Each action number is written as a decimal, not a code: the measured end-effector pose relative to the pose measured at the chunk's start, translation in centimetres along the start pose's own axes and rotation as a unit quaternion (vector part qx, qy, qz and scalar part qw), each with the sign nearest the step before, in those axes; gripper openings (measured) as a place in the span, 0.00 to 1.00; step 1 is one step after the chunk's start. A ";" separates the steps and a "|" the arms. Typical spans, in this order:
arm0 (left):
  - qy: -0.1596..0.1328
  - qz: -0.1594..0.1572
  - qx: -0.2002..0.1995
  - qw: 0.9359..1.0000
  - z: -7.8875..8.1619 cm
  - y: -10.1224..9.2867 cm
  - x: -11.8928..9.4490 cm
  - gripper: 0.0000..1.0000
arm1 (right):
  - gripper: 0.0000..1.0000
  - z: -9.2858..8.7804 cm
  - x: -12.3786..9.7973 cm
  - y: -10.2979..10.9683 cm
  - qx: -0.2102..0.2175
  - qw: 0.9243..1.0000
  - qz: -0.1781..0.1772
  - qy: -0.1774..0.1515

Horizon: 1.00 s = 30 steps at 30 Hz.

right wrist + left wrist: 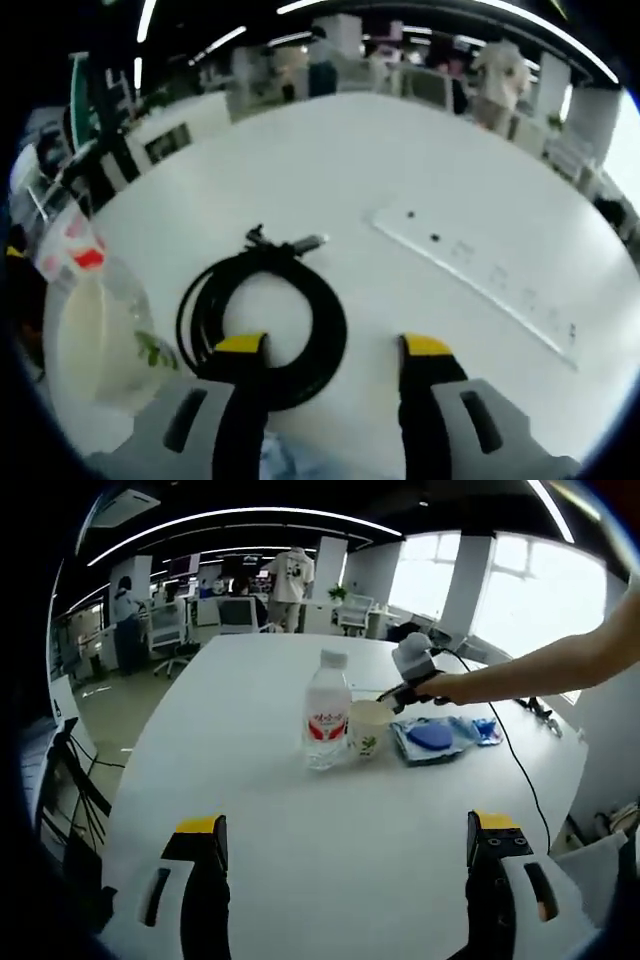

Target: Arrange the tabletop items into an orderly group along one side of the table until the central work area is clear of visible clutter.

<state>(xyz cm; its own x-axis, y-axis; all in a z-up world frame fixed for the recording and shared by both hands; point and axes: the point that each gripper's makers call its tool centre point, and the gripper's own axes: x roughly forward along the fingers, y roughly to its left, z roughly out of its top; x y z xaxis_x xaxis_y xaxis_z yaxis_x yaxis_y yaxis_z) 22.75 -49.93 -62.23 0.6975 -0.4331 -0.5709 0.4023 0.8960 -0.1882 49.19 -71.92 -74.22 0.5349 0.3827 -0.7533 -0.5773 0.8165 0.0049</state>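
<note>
Right tongs (335,350) open above coiled black cable (262,325) on white table (400,170); paper cup (95,340) left.

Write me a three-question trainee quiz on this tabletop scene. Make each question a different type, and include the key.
1. True or false: the clear plastic water bottle with a red label stands upright beside the white paper cup with a green leaf print.
2. In the right gripper view, what lies on the table just ahead of the right tongs?
A) a red ceramic mug
B) a coiled black cable
C) a pair of steel scissors
3. Fill the gap: the left tongs are ____ and hold nothing.

Key: 1 true; 2 B; 3 open.
</note>
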 end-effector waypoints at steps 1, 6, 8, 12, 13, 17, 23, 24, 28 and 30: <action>0.000 0.000 0.000 1.000 0.0 0.0 0.0 1.00 | 0.45 -0.1 -0.3 0.2 0.000 1.000 -0.001 -0.001; -0.002 0.000 -0.004 1.000 0.1 0.0 0.2 1.00 | 0.40 -0.1 -0.6 0.7 -0.001 1.000 -0.011 -0.003; -0.002 0.001 -0.005 1.000 0.0 0.0 0.3 1.00 | 0.31 0.1 -0.4 1.5 -0.015 1.000 0.000 -0.007; 0.000 0.002 -0.007 1.000 -0.2 0.1 0.2 1.00 | 0.14 0.6 0.3 2.9 -0.037 0.999 0.012 -0.002; 0.001 0.004 -0.007 1.000 -0.2 0.2 0.2 1.00 | 0.12 0.7 0.6 2.8 -0.034 0.999 0.010 0.000; 0.000 0.011 -0.013 1.000 -0.3 0.7 0.0 1.00 | 0.10 1.0 1.5 2.4 -0.049 0.999 0.010 0.010; -0.003 0.019 -0.029 0.999 -0.4 1.3 -0.2 1.00 | 0.03 1.2 2.5 2.5 -0.127 0.992 -0.002 0.014; -0.004 0.021 -0.028 0.999 -0.3 1.4 -0.3 1.00 | 0.03 1.2 2.6 2.5 -0.118 0.993 -0.001 0.014; -0.006 0.025 -0.029 0.999 -0.3 1.7 -0.5 1.00 | 0.02 1.5 2.7 2.2 -0.119 0.993 -0.013 -0.001; -0.006 0.027 -0.030 0.999 -0.4 1.8 -0.6 1.00 | 0.02 2.3 2.0 2.6 -0.136 0.990 -0.012 -0.030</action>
<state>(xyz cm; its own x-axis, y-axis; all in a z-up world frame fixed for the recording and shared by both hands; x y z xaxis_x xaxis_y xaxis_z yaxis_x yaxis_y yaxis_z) 22.85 -47.98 -62.55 0.7241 -0.3845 -0.5726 0.3281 0.9223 -0.2045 50.17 -68.05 -74.22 0.5814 0.3955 -0.7110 -0.7043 0.6822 -0.1964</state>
